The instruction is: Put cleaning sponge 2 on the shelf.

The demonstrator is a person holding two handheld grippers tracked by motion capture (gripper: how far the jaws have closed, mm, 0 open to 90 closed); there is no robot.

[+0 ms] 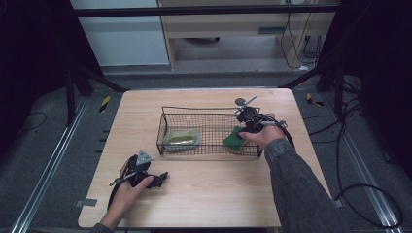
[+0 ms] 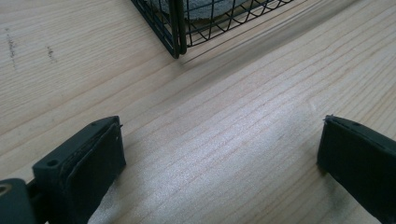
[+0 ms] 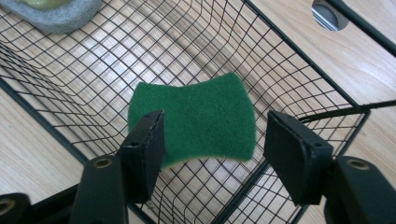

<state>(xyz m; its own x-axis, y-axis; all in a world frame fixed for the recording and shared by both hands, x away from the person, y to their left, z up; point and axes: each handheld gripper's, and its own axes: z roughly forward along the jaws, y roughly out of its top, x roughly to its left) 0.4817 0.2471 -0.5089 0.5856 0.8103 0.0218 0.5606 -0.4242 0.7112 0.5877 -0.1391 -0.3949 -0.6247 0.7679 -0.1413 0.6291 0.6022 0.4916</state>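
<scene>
Sponge (image 3: 196, 119) in basket (image 3: 299, 79), R gripper (image 3: 212, 144) jaws apart; L gripper (image 2: 219, 154) jaws apart over table (image 2: 224, 121).

On the wooden table (image 1: 204, 194) stands a black wire basket (image 1: 194, 114) near the far edge. Inside it, a grey dish with something yellow (image 1: 181, 140) lies at the left end and a green sponge (image 1: 233, 139) at the right end. The right gripper (image 1: 247, 127) hangs over the sponge. The left gripper (image 1: 158, 178) rests near the table's front left corner.
</scene>
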